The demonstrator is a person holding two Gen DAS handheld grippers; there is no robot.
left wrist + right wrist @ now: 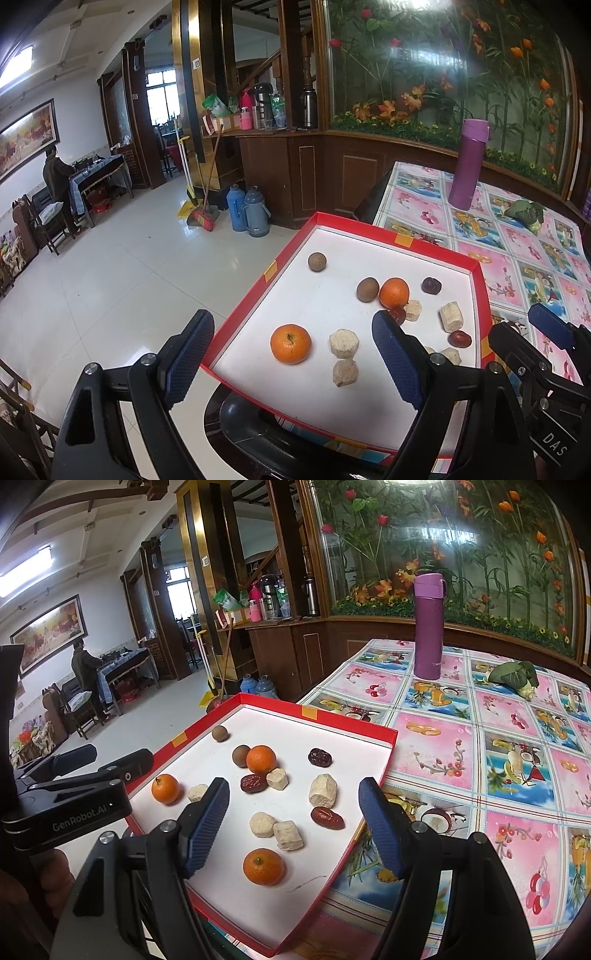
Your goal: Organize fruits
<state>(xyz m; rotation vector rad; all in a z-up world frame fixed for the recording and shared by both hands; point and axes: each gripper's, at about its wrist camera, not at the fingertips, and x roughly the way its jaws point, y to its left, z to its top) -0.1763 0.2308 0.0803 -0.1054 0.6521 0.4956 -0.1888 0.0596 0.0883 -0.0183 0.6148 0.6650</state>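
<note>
Both grippers are wide open and hold nothing. The right gripper (293, 823) hangs just above the red box lid (373, 779), and the left gripper (293, 352) waits at its near edge. Closest is a tangerine (263, 866). Past it sit pale puffed snack blocks (288, 835), red dates (327, 817), more tangerines, then two brown longans (220, 733), all mixed up. To pick well, come straight down over one fruit, squeeze softly, and don't bump its neighbors. Far back stands a purple bottle (428, 626).

The left gripper's finger (397, 360) hides some pale chunks in the red tray (236, 314), count unclear
</note>
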